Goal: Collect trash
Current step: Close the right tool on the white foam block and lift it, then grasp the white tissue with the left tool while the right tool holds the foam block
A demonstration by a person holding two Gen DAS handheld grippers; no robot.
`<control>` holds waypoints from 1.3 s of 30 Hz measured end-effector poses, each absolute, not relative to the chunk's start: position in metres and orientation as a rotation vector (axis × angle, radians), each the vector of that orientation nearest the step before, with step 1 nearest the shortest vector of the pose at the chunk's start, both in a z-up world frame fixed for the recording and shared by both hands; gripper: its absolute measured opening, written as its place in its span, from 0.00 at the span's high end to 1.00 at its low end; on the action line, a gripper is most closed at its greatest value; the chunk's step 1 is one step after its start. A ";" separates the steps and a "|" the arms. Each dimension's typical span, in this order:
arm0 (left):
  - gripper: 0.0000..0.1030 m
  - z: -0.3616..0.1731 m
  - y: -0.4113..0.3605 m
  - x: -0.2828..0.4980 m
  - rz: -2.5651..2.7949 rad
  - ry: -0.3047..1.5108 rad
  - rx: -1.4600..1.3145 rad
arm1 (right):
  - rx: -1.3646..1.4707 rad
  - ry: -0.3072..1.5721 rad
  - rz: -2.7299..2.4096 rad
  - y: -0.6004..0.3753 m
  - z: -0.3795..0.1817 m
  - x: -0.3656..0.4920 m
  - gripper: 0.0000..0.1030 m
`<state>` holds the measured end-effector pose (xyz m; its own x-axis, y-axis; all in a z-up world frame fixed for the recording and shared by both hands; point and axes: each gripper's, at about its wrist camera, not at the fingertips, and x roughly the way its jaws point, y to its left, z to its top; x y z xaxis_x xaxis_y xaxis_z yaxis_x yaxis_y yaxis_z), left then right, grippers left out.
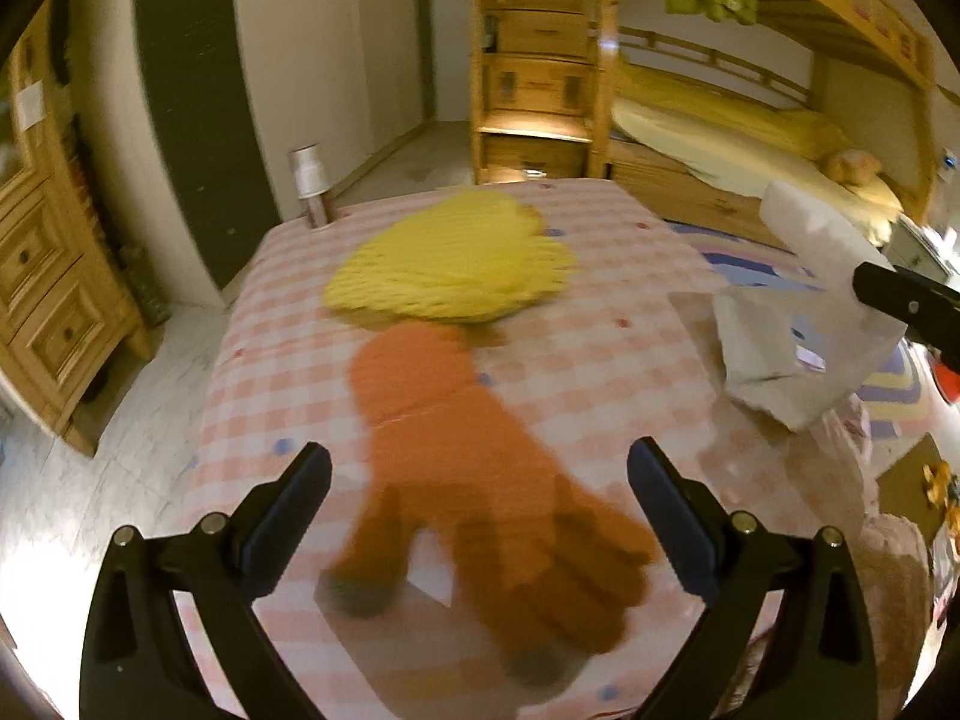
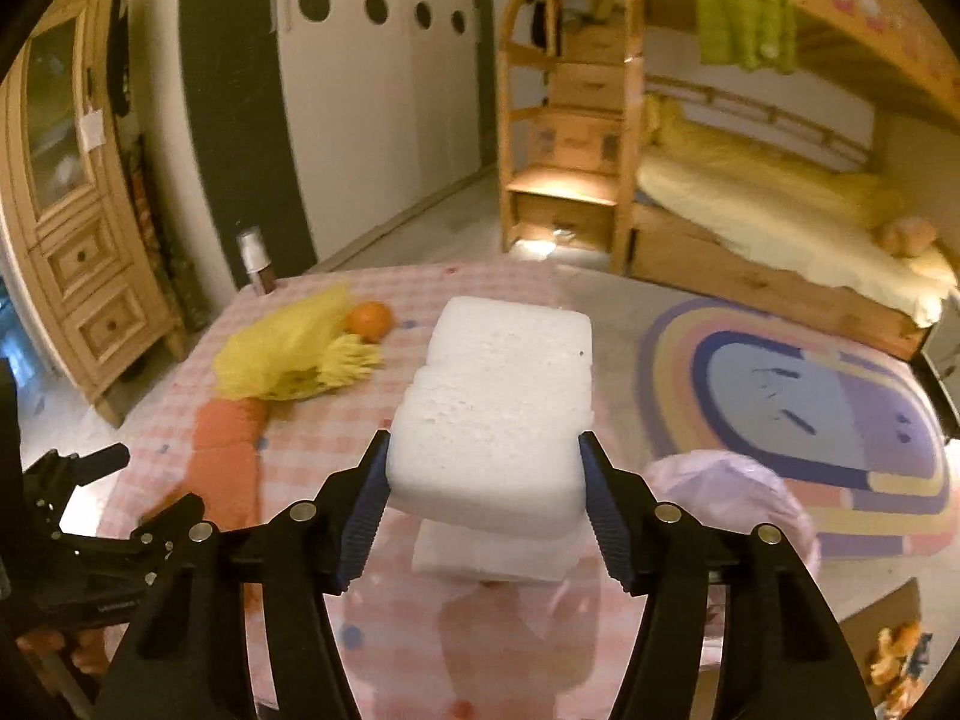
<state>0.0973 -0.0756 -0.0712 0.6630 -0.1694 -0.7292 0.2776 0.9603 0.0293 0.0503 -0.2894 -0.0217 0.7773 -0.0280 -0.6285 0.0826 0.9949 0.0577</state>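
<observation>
Bed (image 1: 252,360) with checked cover carries yellow net (image 1: 450,258) and orange glove (image 1: 480,480), both loose, likely awaiting pickup. Foam block (image 2: 498,396) is held raised over the bed, right tool (image 2: 483,498) pinching its sides for carrying. Left tool (image 1: 480,510) spread wide, empty, above the glove.

From my right gripper (image 2: 483,498) I see both fingers pressed against the sides of a white foam block (image 2: 495,402), held above the pink checked tabletop (image 2: 336,420). A pale pink bag (image 2: 732,498) sits just beside the right finger. Farther left lie a yellow net (image 2: 282,354), an orange (image 2: 370,320) touching it and an orange glove (image 2: 228,456), with my left gripper (image 2: 114,498) at the frame edge
</observation>
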 end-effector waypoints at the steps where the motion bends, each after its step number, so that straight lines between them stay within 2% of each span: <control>1: 0.07 -0.071 -0.084 0.097 -0.272 0.807 0.147 | 0.095 0.678 -0.061 -0.296 -0.022 0.047 0.40; 7: 0.07 -0.074 -0.131 0.094 -0.352 0.812 0.187 | 0.167 0.710 -0.026 -0.319 -0.036 0.040 0.39; 13: 0.07 -0.082 -0.150 0.091 -0.366 0.821 0.226 | 0.206 0.854 -0.034 -0.322 -0.081 0.054 0.38; 16: 0.07 -0.083 -0.145 0.092 -0.347 0.821 0.230 | 0.220 0.889 -0.034 -0.321 -0.102 0.057 0.38; 24: 0.07 -0.073 -0.103 0.094 -0.252 0.795 0.171 | 0.119 0.875 0.181 -0.257 -0.096 0.066 0.40; 26: 0.07 -0.069 -0.086 0.094 -0.215 0.787 0.149 | 0.064 0.866 0.209 -0.237 -0.095 0.069 0.38; 29: 0.07 -0.065 -0.059 0.095 -0.162 0.782 0.119 | -0.017 0.860 0.226 -0.214 -0.093 0.073 0.29; 31: 0.07 -0.064 -0.043 0.095 -0.133 0.781 0.098 | -0.045 0.846 0.207 -0.208 -0.087 0.070 0.15; 39: 0.07 -0.066 -0.011 0.093 -0.098 0.785 0.039 | -0.044 0.807 0.107 -0.201 -0.057 0.073 0.14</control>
